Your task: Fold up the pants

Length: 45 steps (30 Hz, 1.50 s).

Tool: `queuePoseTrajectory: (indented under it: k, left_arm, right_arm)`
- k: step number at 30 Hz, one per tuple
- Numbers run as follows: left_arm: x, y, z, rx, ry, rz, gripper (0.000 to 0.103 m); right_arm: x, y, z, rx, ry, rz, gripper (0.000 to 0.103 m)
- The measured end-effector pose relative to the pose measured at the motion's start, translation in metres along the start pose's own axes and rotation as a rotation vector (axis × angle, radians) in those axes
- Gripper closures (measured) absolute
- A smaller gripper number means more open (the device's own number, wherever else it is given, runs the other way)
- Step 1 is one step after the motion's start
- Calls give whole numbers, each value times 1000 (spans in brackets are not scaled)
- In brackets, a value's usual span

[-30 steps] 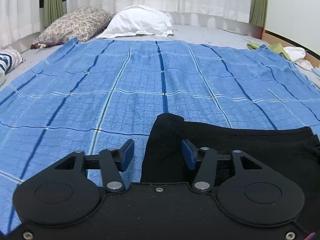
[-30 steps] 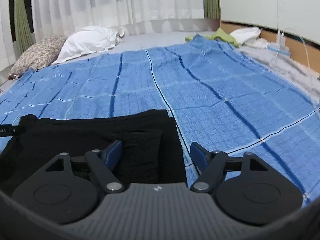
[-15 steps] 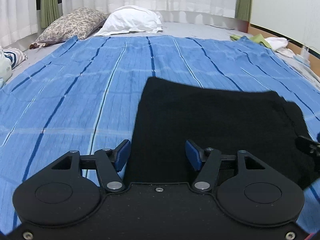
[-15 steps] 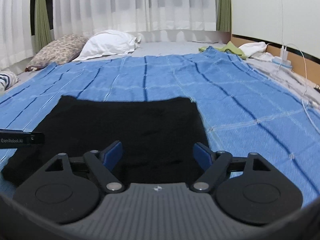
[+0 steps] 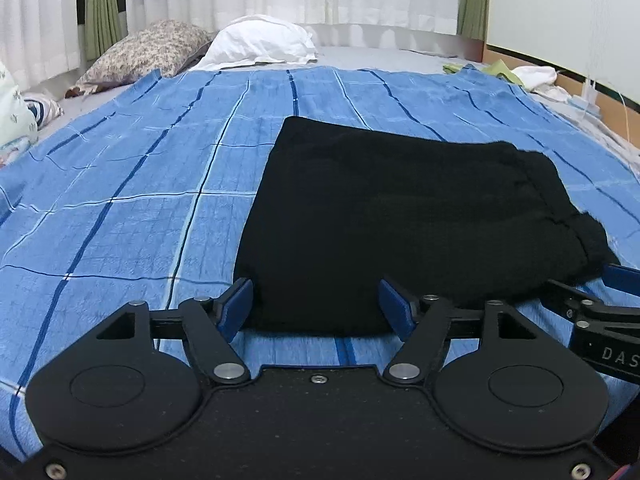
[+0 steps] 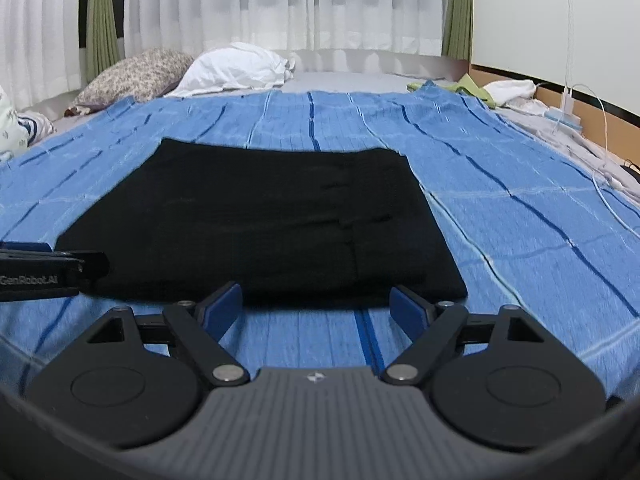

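The black pants (image 5: 400,208) lie folded into a flat rectangle on the blue striped bedspread (image 5: 140,184); they also show in the right wrist view (image 6: 272,212). My left gripper (image 5: 316,308) is open and empty, at the near left edge of the pants. My right gripper (image 6: 318,308) is open and empty, just short of the near right edge. The right gripper shows at the right edge of the left wrist view (image 5: 600,312). The left gripper shows at the left edge of the right wrist view (image 6: 48,268).
A white pillow (image 5: 260,42) and a patterned pillow (image 5: 148,54) lie at the head of the bed below white curtains. Green and white clothes (image 6: 492,90) lie at the far right, by a white cable (image 6: 600,128). More fabric (image 5: 16,120) lies at the left edge.
Both grippers have drawn back toward me from over the pants. The pants now lie flat and whole in front of the open fingers.
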State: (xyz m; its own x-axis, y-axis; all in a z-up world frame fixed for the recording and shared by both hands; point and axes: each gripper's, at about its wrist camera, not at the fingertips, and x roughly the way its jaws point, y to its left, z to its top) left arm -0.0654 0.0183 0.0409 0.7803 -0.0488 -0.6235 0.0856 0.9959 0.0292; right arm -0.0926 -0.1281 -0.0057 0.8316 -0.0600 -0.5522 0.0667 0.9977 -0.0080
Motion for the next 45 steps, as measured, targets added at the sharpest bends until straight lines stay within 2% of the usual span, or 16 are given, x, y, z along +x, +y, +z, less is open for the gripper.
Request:
queuePoseTrajectory:
  k: [4,9,12,19,45]
  left_arm:
    - [-4,-4,-6,17,-3,11,31]
    - [-4,-4,-10,6,14,-1,20]
    - [4,-3,-11,4,51,1,13]
    - [9,-1,-14,-12,48,19,0]
    - [13,3,-18,-8,31,5,0]
  right_arm:
    - [0,-2,-11,1,21,-1,12]
    - [-1,-2,-15,-11,22,-5,10]
    - [0,-1,-16,-18,25,-3,7]
    - [4,3,-18,-49,38,17,0]
    - [8,4,-17,-61,43,20,0]
